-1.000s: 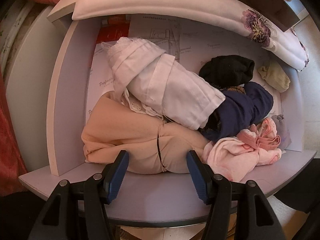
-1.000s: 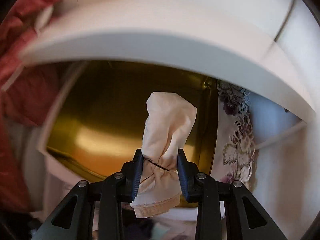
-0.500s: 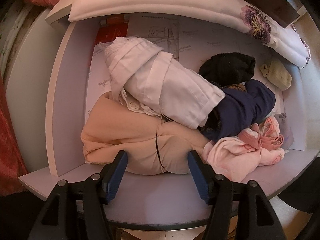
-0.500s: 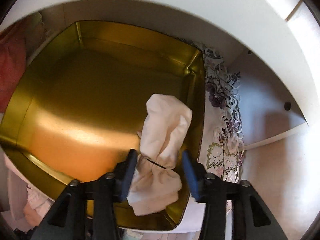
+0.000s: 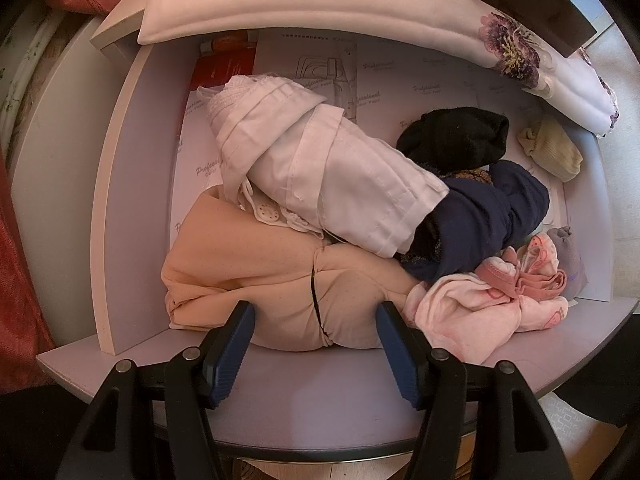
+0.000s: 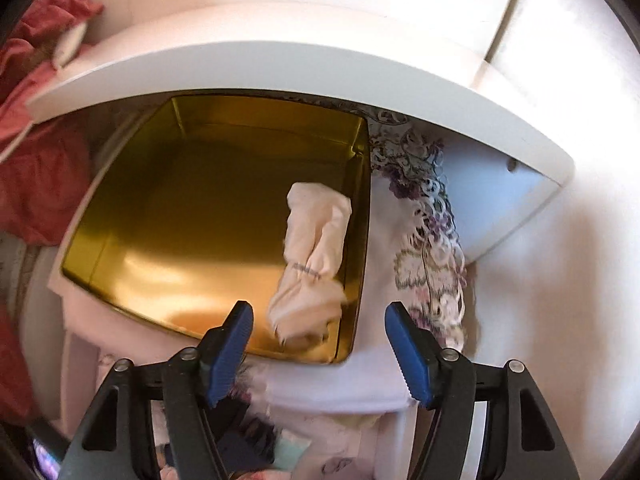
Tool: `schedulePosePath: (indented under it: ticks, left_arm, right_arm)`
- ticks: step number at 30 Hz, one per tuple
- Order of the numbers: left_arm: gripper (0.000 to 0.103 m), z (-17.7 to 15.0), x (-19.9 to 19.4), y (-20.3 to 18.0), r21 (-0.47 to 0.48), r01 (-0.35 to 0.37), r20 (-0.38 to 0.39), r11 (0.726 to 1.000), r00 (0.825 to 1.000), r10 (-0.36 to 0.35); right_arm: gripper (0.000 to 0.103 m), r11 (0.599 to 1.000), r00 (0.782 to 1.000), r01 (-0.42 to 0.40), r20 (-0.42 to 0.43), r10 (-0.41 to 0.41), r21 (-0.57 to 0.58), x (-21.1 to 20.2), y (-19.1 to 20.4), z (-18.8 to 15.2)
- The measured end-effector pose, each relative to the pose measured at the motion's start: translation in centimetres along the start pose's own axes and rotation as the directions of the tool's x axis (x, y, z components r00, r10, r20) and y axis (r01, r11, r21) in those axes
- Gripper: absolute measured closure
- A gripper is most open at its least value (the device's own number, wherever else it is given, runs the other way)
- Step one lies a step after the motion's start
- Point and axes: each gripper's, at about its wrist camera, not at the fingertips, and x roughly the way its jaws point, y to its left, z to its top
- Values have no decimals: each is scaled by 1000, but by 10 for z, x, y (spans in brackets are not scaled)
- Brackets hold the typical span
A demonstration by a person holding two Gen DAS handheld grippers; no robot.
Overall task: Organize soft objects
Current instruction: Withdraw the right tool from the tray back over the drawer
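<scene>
Below, blurred clothes sit half cut off.

A peach bundle, white roll, navy cloth and pink garment; gold tin.

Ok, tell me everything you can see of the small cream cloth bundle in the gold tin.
The cream cloth bundle is a small piece of soft, thin-looking fabric, rolled up and cinched near its middle by a thin dark band. It flares into crumpled ends above and below the band. It lies inside the gold tin, close along the tin's right wall. The right hand-held gripper is opening; its blue pads stand clear of the bundle on either side, with nothing between them.
</scene>
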Motion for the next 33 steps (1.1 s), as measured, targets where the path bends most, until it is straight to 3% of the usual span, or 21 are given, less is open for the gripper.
schedulePosePath:
  ticks: [5,10,16,21,27,33]
  left_arm:
    - [39,0,0,0,0,0,0,1000,1000,0]
    - [39,0,0,0,-1,1,0,1000,1000,-1]
    - [39,-1,0,1,1,5,3,1000,1000,-5]
    - [39,-1,-1,2,2,6,3,1000,1000,-6]
    - [39,-2,-2,4,4,13,10,1000,1000,-13]
    - [39,-3,-3,9,0,29,10,1000,1000,-29]
  right_arm:
    - [27,998,999,-44,2,44,43,-24,-1,-32]
    - [24,991,990,-61,-117,75,116,-17,0,-75]
    - [24,959,938,-71,-309,158,275,25,-6,-135]
    - [24,953,917,-24,-372,142,303,49,-12,-151]
    - [24,945,907,-9,-395,146,328,64,-15,-159]
    - [24,923,913,9,-379,150,386,66,-29,-158]
